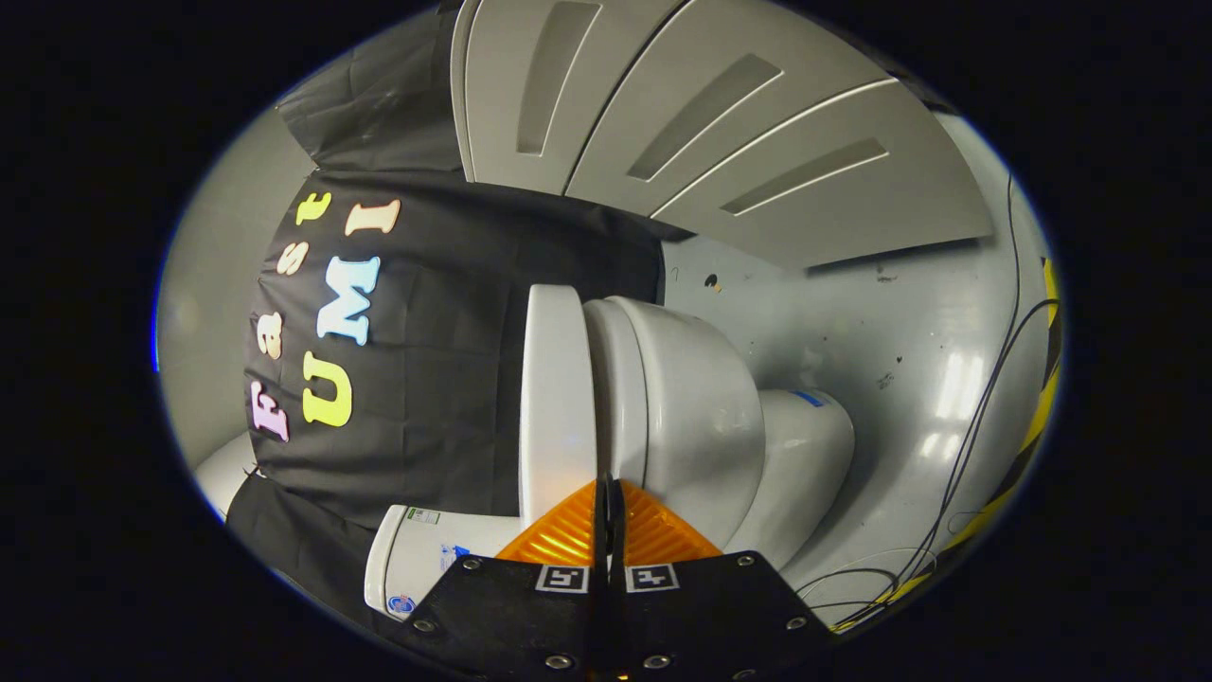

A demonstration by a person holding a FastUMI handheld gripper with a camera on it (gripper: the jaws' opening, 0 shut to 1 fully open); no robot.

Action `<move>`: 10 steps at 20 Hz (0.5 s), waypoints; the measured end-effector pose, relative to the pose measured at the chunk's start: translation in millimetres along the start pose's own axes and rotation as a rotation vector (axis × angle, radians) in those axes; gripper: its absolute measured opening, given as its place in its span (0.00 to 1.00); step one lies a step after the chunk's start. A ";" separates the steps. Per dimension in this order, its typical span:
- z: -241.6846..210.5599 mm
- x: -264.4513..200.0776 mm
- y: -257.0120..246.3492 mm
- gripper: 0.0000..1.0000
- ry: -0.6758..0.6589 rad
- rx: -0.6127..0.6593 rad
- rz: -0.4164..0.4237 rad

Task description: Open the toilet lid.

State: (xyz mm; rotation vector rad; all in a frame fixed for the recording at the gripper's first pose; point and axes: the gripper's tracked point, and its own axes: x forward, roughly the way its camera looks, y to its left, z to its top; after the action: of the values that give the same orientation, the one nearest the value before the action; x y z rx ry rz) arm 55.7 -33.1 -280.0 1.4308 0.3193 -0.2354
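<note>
Pointing at toilet lid (554, 398) edge, gripper (607, 493) jaws pressed together (nothing between); bowl (696, 417) beside

Toilet lid (554, 398), bowl (696, 426) and tank (417, 568): glossy white, the tank bearing small blue markings and a pale label. Floor (909, 322): pale grey-blue with dark scuff spots, crossed by thin black cables (985, 398) and edged by yellow-and-black striped tape (1037, 417). Cabinet doors (720, 123): plain light grey with darker grey recessed panels; booth wall cloth (454, 313): black.
</note>
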 end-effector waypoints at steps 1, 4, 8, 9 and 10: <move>-1.1 0.8 1.7 0.00 0.001 -0.010 -0.011; -4.4 3.3 4.4 0.00 0.006 -0.072 -0.065; -2.0 -4.9 19.6 0.00 -0.014 -0.070 -0.057; -2.5 -5.6 23.7 0.00 -0.015 -0.080 -0.057; -2.0 -6.2 30.2 0.00 -0.017 -0.092 -0.052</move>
State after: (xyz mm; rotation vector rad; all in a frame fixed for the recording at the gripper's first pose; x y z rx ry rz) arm 60.3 -27.4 -249.9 1.3305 0.3493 -0.2722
